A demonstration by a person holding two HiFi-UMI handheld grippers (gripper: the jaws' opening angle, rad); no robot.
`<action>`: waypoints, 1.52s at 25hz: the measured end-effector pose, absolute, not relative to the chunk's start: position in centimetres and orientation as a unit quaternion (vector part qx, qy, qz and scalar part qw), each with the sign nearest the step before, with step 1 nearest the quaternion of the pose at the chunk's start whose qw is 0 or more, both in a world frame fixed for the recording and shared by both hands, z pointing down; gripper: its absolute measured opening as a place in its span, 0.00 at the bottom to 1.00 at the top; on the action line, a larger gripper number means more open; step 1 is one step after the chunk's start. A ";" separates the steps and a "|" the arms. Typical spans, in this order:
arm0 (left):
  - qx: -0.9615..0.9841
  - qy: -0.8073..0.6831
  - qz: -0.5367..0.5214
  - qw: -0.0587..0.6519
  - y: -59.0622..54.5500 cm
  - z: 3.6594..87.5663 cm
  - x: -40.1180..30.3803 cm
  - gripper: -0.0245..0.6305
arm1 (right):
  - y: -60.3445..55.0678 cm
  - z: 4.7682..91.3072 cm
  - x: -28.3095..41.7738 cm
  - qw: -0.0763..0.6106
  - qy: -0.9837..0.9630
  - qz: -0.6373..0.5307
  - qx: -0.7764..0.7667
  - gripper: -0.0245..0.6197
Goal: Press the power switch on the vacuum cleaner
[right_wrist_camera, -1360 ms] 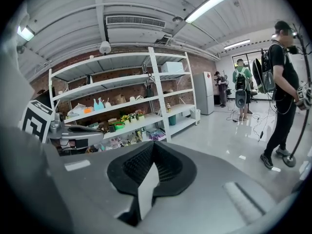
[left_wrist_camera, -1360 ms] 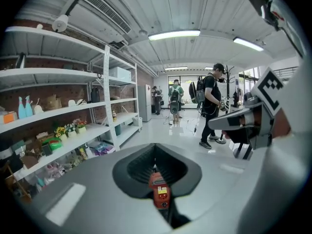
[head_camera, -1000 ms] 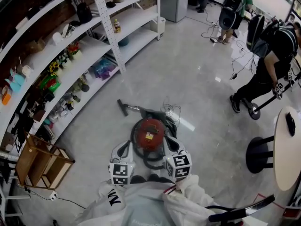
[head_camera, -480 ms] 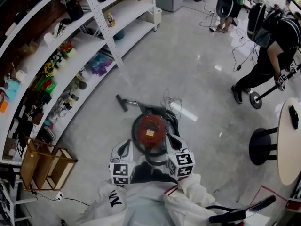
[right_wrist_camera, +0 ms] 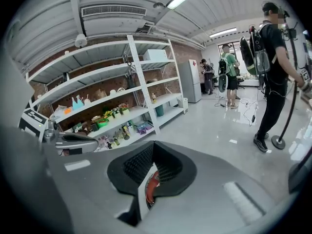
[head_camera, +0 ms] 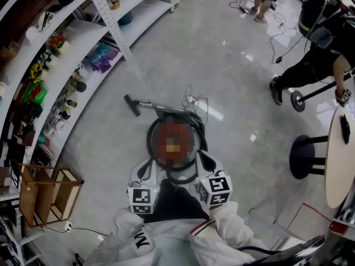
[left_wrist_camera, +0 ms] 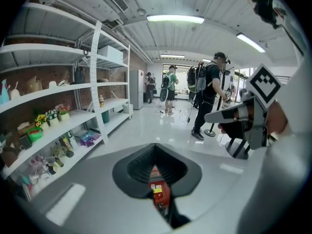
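One vacuum cleaner (head_camera: 172,143), red-bodied with a black hose (head_camera: 151,148) looped round it, sits on the glossy grey floor (head_camera: 222,49) directly ahead of the person. Its wand runs off to a floor nozzle (head_camera: 132,105) on the far left, and a tangle of cable (head_camera: 194,101) lies just behind it.

Both grippers hover near the machine's near side, one on each flank, and neither touches it. The left gripper (head_camera: 147,169) points forward at the body's left edge. Its jaws are drawn together with only a thin slit between them, through which the red casing (left_wrist_camera: 158,191) shows. The right gripper (head_camera: 204,160) sits a little further forward at the right edge. Its jaws are likewise closed on nothing, with a sliver of red (right_wrist_camera: 150,186) visible past them. White sleeves (head_camera: 166,237) reach in from the bottom, forearms roughly parallel.

Curved white shelving (head_camera: 72,54) full of small goods lines the left. A wooden crate frame (head_camera: 47,193) stands at its near end. To the right are a black stool (head_camera: 305,157) and a round table (head_camera: 338,165). Beyond them a person in black (head_camera: 321,54) holds a pole with a disc foot.
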State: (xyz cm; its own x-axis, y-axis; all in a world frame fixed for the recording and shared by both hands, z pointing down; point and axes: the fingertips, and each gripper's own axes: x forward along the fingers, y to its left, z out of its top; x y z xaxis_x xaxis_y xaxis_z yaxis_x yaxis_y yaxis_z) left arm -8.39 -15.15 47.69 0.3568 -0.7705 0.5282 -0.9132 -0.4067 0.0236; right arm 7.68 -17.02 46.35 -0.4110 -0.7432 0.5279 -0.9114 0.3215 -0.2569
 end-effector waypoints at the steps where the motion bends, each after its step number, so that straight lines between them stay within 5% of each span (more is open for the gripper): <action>1: 0.809 -0.518 0.226 0.163 -15.3 48.2 -8.4 0.04 | -17.1 46.7 7.7 0.161 -0.794 0.267 0.522 0.04; 38: 0.826 -0.437 0.289 0.210 -17.4 66.2 -7.3 0.04 | -16.3 64.6 5.0 0.225 -0.756 0.326 0.520 0.04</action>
